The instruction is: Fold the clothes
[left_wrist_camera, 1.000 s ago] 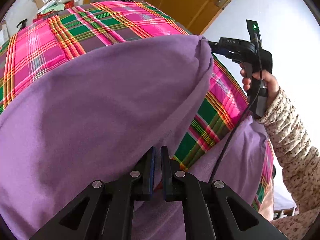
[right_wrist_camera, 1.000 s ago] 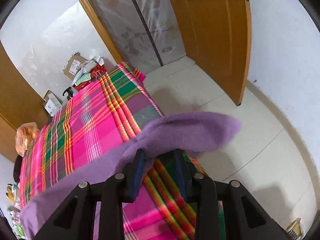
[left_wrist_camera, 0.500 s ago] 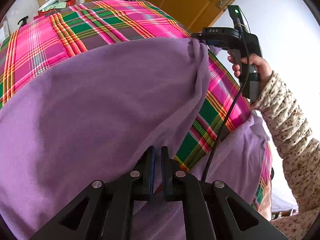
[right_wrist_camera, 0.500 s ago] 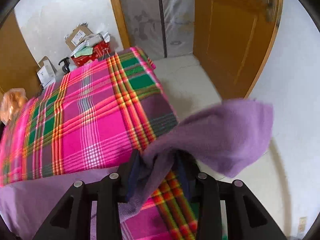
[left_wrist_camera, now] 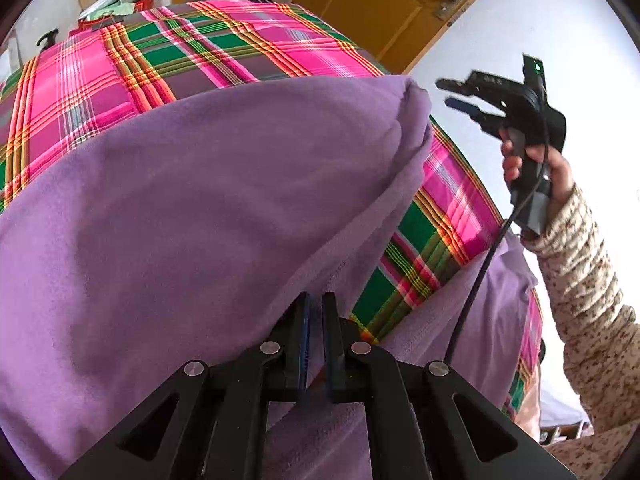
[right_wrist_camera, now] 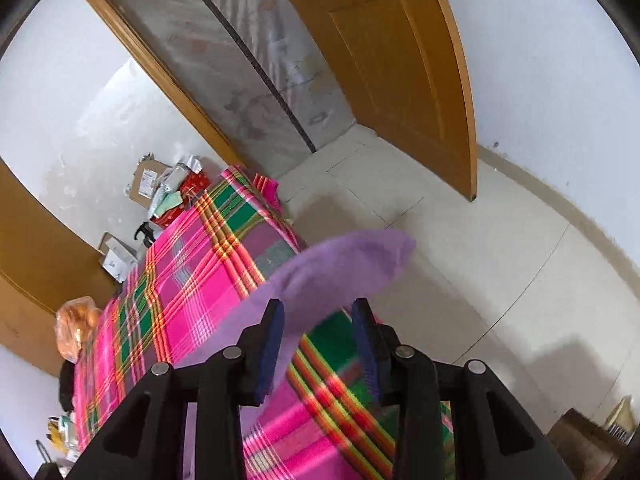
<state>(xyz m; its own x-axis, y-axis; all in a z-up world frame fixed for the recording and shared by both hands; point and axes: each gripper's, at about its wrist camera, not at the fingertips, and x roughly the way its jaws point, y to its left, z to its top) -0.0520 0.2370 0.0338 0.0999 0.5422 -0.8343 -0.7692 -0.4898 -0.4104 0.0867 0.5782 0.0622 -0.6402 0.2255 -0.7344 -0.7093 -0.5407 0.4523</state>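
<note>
Now the right gripper has let go of the purple garment, jaws spread and clear; the left gripper stays pinching its edge, so the fold lies placed.

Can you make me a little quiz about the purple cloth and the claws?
1. True or false: the right claw is pinching the purple cloth.
2. Which claw is shut on the purple cloth? A) the left claw B) the right claw C) neither
3. Fill in the missing word: the purple cloth lies on a pink and green ______ bedcover.

Key
1. False. The right claw is open and held in the air beside the cloth's corner.
2. A. The left claw is closed on the cloth's near edge.
3. Checked.
</note>
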